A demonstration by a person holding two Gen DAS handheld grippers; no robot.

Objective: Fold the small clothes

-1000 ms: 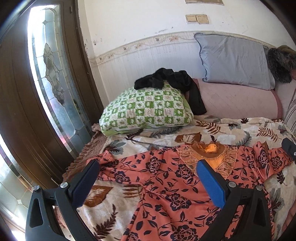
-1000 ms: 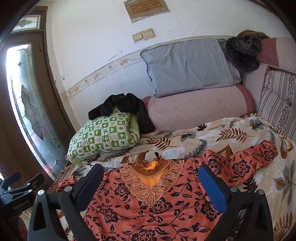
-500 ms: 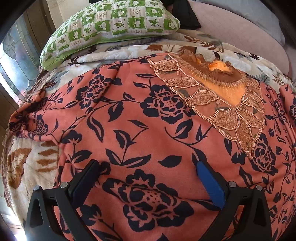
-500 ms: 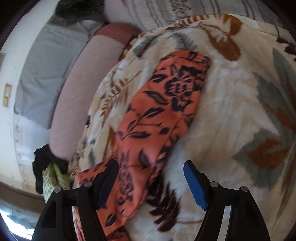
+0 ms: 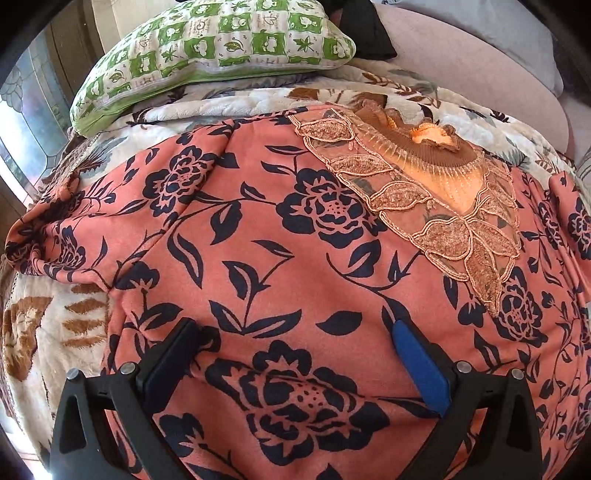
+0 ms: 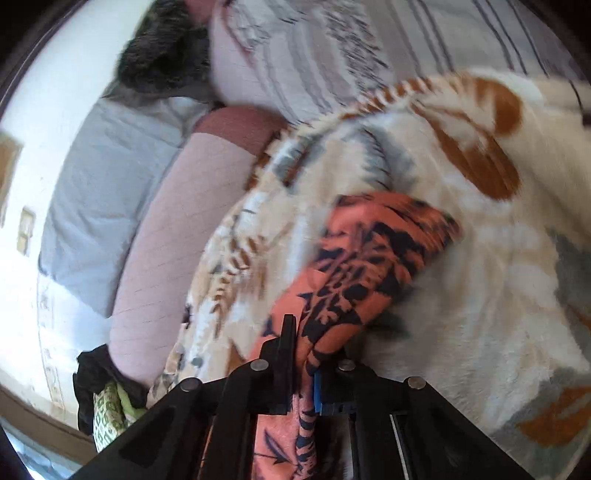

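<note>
An orange top (image 5: pixel 280 258) with dark blue flowers and a lace collar (image 5: pixel 436 206) lies spread on a leaf-patterned blanket (image 5: pixel 44 332). In the left wrist view my left gripper (image 5: pixel 295 347) stands open right above the top's chest, its fingers well apart with the flat cloth between them. In the right wrist view my right gripper (image 6: pixel 304 354) is shut on the top's sleeve (image 6: pixel 369 258), which runs from the jaws out over the blanket (image 6: pixel 480 295). This view is blurred and rolled sideways.
A green checked pillow (image 5: pixel 214 48) lies beyond the top with a black garment (image 5: pixel 369 33) behind it. A pink bolster (image 6: pixel 177 236), a grey pillow (image 6: pixel 107 192) and a striped cushion (image 6: pixel 332 48) line the wall side. A glass door (image 5: pixel 22 110) stands at left.
Both grippers came down from a high look over the bed. The left now hovers open close over the top's chest. The right rolled sideways, reached the sleeve and shut on it.
</note>
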